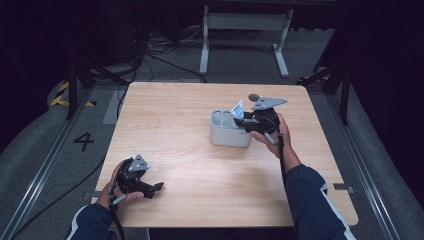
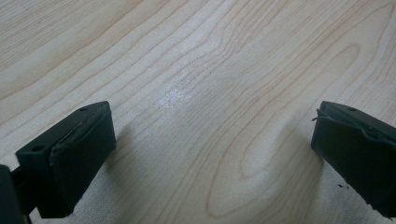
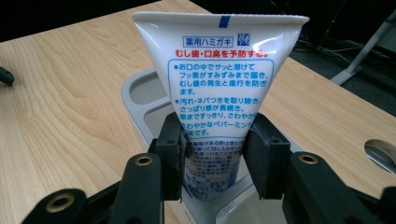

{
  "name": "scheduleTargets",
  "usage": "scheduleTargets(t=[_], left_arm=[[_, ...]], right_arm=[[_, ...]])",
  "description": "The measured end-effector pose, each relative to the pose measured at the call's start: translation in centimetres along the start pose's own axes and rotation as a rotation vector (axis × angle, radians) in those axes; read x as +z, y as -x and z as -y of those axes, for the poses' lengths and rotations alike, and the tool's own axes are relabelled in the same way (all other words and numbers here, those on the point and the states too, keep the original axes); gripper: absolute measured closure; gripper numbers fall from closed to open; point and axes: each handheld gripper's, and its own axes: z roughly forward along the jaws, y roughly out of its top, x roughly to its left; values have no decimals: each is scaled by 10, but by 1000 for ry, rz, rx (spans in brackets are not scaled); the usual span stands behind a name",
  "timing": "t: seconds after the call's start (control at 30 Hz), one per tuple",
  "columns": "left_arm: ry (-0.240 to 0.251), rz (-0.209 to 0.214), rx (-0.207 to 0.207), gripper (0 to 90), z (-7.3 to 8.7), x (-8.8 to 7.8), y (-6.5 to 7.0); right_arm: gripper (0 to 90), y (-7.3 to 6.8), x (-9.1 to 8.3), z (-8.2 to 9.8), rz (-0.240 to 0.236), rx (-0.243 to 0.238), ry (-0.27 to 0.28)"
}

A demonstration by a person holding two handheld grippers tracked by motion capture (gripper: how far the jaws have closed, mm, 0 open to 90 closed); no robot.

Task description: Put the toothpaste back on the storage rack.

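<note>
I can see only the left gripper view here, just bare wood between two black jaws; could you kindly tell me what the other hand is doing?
Observer: The right gripper is shut on a white toothpaste tube.
Operator: Thank you. Where is that tube?
Observer: Its lower end stands in a compartment of a grey organizer, crimped end up.
Operator: And where is my gripper relative to that?
Observer: The left gripper rests open near the table's near-left corner, well apart from the organizer.
</note>
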Motion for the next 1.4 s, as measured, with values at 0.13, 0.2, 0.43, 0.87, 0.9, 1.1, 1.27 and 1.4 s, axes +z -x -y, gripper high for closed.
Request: scheduleTargets(t=[0.13,0.2,0.43,0.87,0.9,1.1,1.27,1.4], left_arm=[[0,0,0,2,0,0,0],[0,0,0,2,0,0,0],[0,0,0,2,0,0,0],[0,0,0,2,0,0,0],[0,-1,1,2,0,0,0],[-1,-1,3,3,0,0,0],[-1,-1,3,4,0,0,0],[-1,-1,3,4,0,0,0]], right_arm=[[612,0,-1,1,3,-5,-8],[610,1,-2,1,2,-3,-6],[606,1,-5,2,-10,-9,-15],[615,1,-9,6,-36,5,0],[616,1,-10,6,-33,8,6],[617,4,-12,10,-29,26,3],[612,4,-14,11,-25,25,4],[605,3,-16,12,-20,23,2]])
